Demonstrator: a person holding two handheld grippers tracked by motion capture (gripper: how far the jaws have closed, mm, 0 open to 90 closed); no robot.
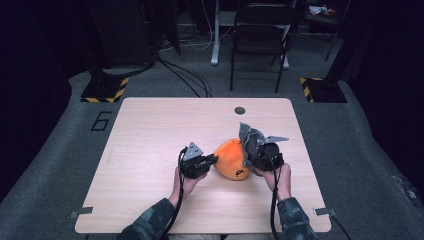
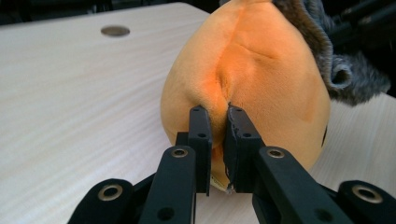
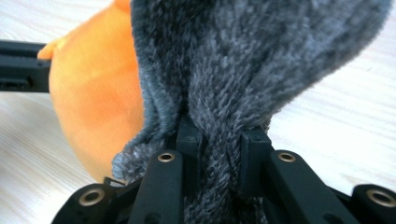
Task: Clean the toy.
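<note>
Here the worktop carries one orange plush toy, lying a little toward the person from the round hole in the board. The toy sits directly between the two claws, so any pull runs along the line joining them. On the toy's right side a grey fleece cover bunches up, and the right claw is clamped on a fold of that fleece. On the toy's left side the left claw has pinched a ridge of orange fabric between its nearly closed jaws. Each hand seems equally near the toy; drawing apart would likely peel the cover.
</note>
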